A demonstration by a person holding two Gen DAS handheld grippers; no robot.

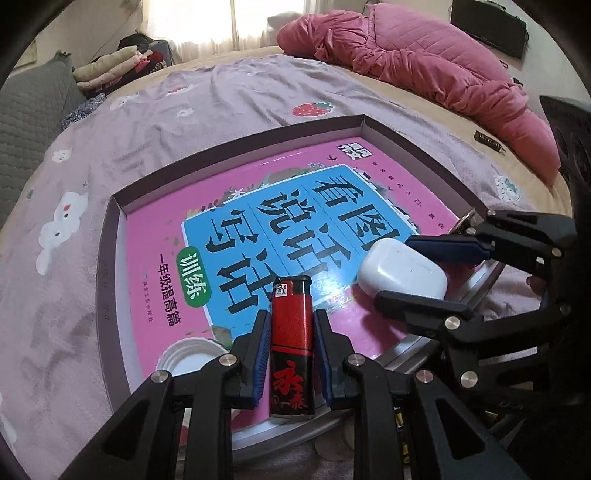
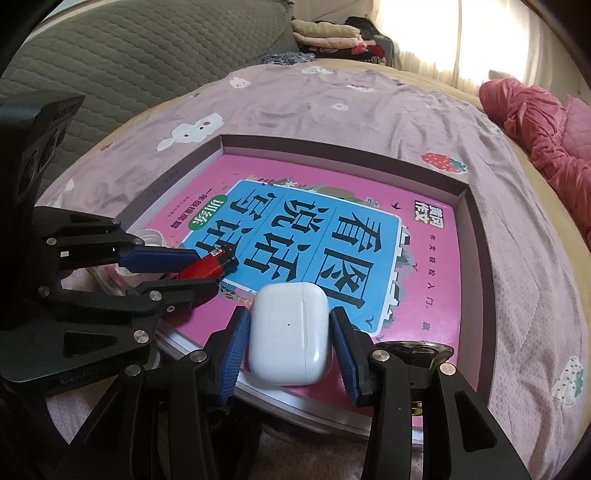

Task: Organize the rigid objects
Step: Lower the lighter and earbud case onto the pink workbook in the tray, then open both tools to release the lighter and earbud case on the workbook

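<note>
A shallow grey-purple box (image 1: 110,236) (image 2: 476,236) lies on the bed with a pink and blue book (image 1: 155,236) (image 2: 424,332) flat inside it. My left gripper (image 1: 290,317) (image 2: 205,269) is shut on a red and black lighter (image 1: 291,347) (image 2: 210,264), which sticks out past the blue pads over the book's near edge. To its right, my right gripper (image 2: 288,314) (image 1: 393,269) is shut on a white earbud case (image 2: 288,332) (image 1: 402,271), held over the box's near side. The two grippers are side by side and apart.
A white ribbed cap (image 1: 188,358) (image 2: 151,236) sits in the box by the left gripper. A dark glossy object (image 2: 417,350) lies under the right gripper. A pink quilt (image 1: 424,62), folded clothes (image 2: 325,35), a grey cushion (image 2: 129,48) and a small dark item (image 1: 487,140) ring the bedspread.
</note>
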